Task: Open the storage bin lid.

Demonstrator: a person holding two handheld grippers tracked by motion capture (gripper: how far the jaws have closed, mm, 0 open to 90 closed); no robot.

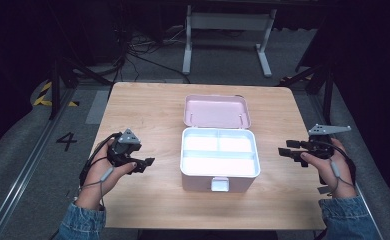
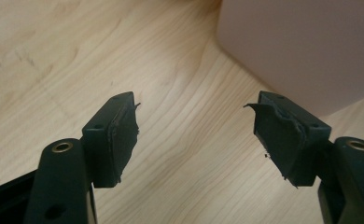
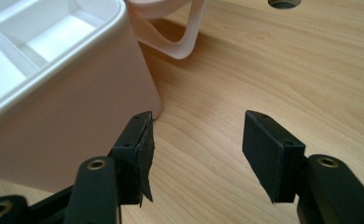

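A pink box [image 1: 233, 177] with a white divided tray inside stands open in the middle of the wooden table [image 1: 148, 107], its lid [image 1: 216, 111] folded back behind it. My left gripper [image 1: 145, 164] rests to the left of the box, open and holding nothing; its own view shows the box's side wall [image 2: 306, 42] just ahead. My right gripper [image 1: 287, 153] hovers to the right of the box, also open and holding nothing. In the right gripper view the box wall [image 3: 63, 126] is close on the left and the lid's handle [image 3: 180, 32] lies behind.
A white latch [image 1: 219, 184] sticks out at the box's front. A round hole [image 3: 283, 3] is cut in the tabletop beyond the lid. Past the far edge stands a white table frame [image 1: 228, 30] with cables [image 1: 133, 47] on the floor.
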